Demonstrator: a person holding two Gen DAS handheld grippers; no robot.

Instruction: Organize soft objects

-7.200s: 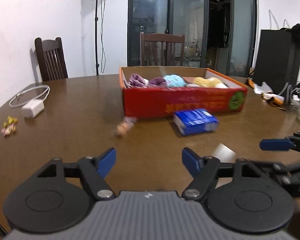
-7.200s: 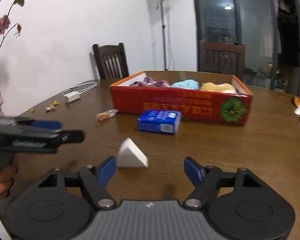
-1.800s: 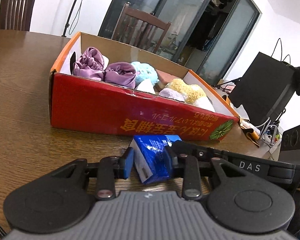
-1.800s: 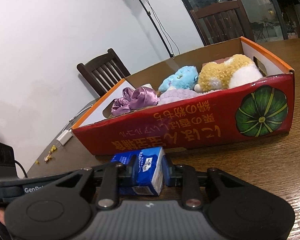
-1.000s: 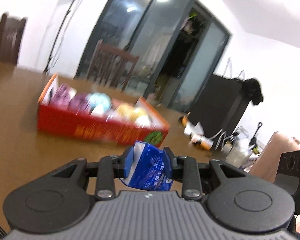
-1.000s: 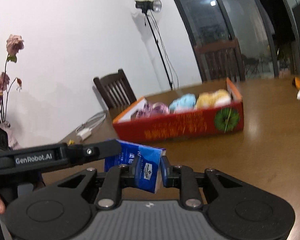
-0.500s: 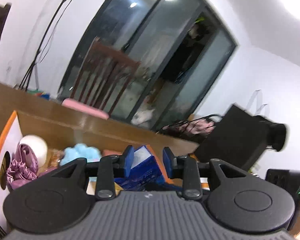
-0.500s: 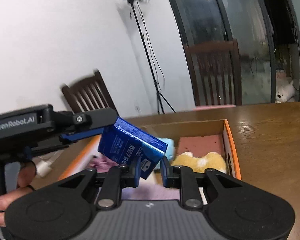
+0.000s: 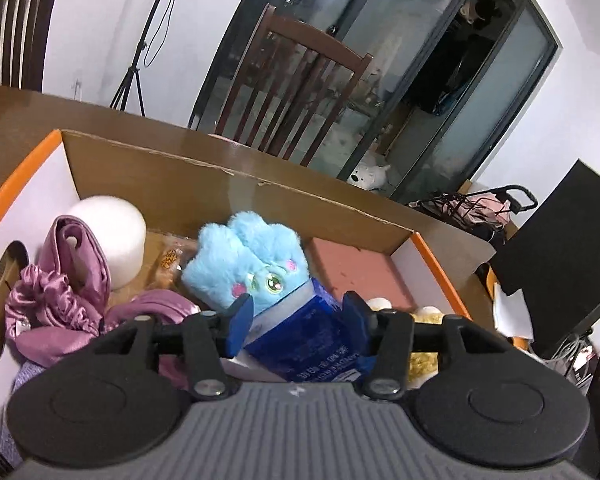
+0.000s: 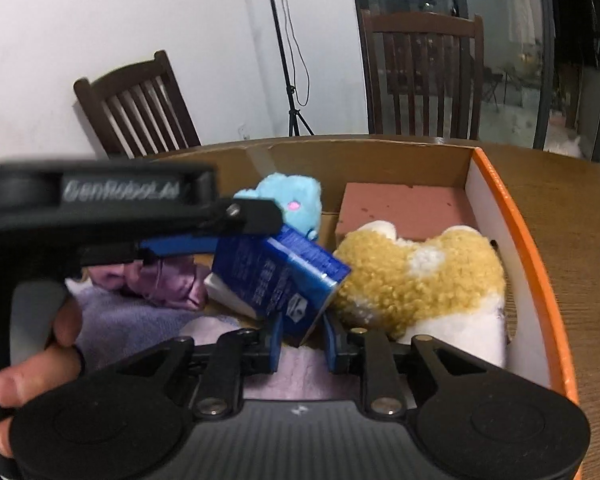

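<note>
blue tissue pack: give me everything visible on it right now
The blue tissue pack is a soft rectangular packet in glossy dark blue wrap with white print and a white end. It is tilted, held over the open box among the plush toys. The left gripper flanks one end; the right gripper flanks its lower corner. Whether either still pinches it is unclear.
</note>
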